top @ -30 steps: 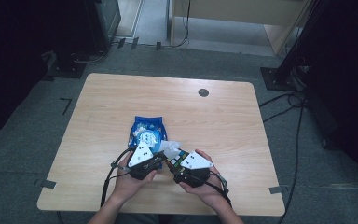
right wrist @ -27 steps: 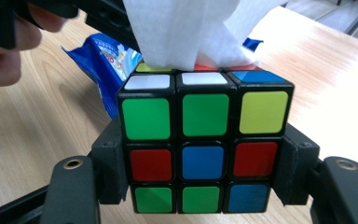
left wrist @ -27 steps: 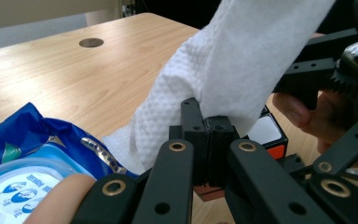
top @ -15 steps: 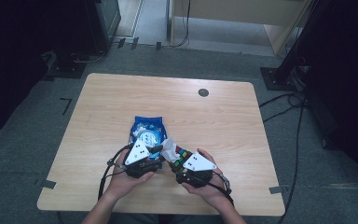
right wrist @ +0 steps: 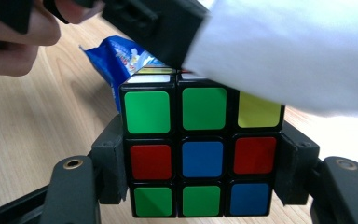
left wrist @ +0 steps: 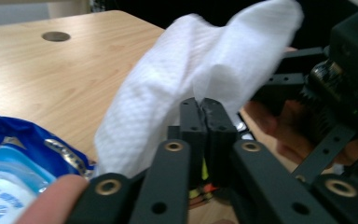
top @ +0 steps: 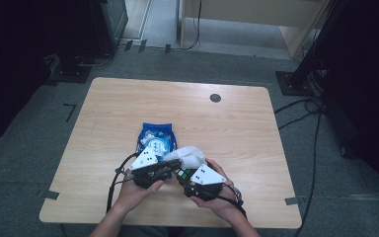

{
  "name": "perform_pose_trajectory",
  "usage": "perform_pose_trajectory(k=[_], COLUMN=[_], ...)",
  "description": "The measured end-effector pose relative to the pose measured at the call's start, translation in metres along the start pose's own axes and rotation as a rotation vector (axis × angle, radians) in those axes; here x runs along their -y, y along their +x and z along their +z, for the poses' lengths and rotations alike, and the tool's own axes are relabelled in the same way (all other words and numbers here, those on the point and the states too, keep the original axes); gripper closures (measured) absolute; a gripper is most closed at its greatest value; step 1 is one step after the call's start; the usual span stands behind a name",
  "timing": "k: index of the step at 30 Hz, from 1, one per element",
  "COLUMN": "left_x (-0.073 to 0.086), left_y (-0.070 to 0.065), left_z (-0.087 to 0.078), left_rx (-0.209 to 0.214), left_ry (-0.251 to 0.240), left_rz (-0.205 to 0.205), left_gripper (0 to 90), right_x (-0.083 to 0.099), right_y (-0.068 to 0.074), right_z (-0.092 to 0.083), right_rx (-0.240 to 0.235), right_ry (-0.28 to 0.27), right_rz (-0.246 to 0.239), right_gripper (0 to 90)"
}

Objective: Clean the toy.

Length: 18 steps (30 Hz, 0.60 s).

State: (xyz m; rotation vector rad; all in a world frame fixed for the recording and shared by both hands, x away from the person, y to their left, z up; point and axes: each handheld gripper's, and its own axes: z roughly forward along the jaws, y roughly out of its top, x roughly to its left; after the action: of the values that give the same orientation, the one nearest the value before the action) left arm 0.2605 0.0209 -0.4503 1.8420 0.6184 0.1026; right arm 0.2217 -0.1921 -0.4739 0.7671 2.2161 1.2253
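A Rubik's cube (right wrist: 200, 154) sits clamped between the two pads of my right gripper (right wrist: 200, 170), its green, red, blue and yellow face toward the camera. My left gripper (left wrist: 207, 105) is shut on a white wipe (left wrist: 205, 60); its jaws have just closed on the cloth. The wipe (right wrist: 298, 56) drapes over the cube's top right corner. In the high view both grippers meet near the table's front edge, the left gripper (top: 175, 167) beside the right gripper (top: 183, 175), with the wipe (top: 190, 155) bunched above the cube (top: 181, 174).
A blue pack of wipes (top: 156, 140) lies flat on the wooden table (top: 227, 128) just beyond the left hand. A round cable hole (top: 215, 98) sits near the far edge. Cables trail on the floor at the right.
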Motion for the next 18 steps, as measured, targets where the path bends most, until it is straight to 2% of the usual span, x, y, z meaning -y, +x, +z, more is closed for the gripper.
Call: perform_pose_trajectory(k=[1,4,6,9,10,12,14,16,18], left_x=[0.000,-0.002,-0.002,-0.001,-0.001,-0.001,-0.003,-0.006,-0.007], left_y=[-0.001,-0.002,-0.001,0.007,0.011,0.015,0.015,0.011,0.005], left_z=[0.000,0.000,-0.002,-0.007,-0.009,-0.014,-0.018,-0.017,-0.013], left_rx=[0.021,0.065,0.057,0.024,0.025,0.048,0.084,0.125,0.142], left_ry=[-0.005,-0.010,0.000,0.024,0.034,0.022,-0.012,-0.029,-0.014], left_rz=[-0.010,-0.005,0.005,-0.007,-0.018,-0.044,-0.059,-0.053,-0.034], left_gripper=[90.0,90.0,90.0,90.0,90.0,90.0,89.6,88.8,87.8], right_x=[0.000,0.000,0.000,0.000,0.000,0.000,0.000,0.001,0.001], right_y=[0.001,0.001,0.000,-0.003,-0.005,-0.008,-0.011,-0.012,-0.010], right_z=[0.000,0.001,0.000,-0.003,-0.005,-0.007,-0.008,-0.008,-0.007], right_rx=[-0.003,0.003,0.013,0.033,0.039,0.048,0.049,0.053,0.050], right_ry=[0.001,-0.002,-0.009,-0.021,-0.025,-0.036,-0.046,-0.045,-0.040], right_rz=[-0.003,-0.007,-0.001,0.010,0.015,0.024,0.038,0.032,0.031], right_gripper=[34.3,34.3,34.3,34.3,34.3,34.3,34.3,34.3,34.3])
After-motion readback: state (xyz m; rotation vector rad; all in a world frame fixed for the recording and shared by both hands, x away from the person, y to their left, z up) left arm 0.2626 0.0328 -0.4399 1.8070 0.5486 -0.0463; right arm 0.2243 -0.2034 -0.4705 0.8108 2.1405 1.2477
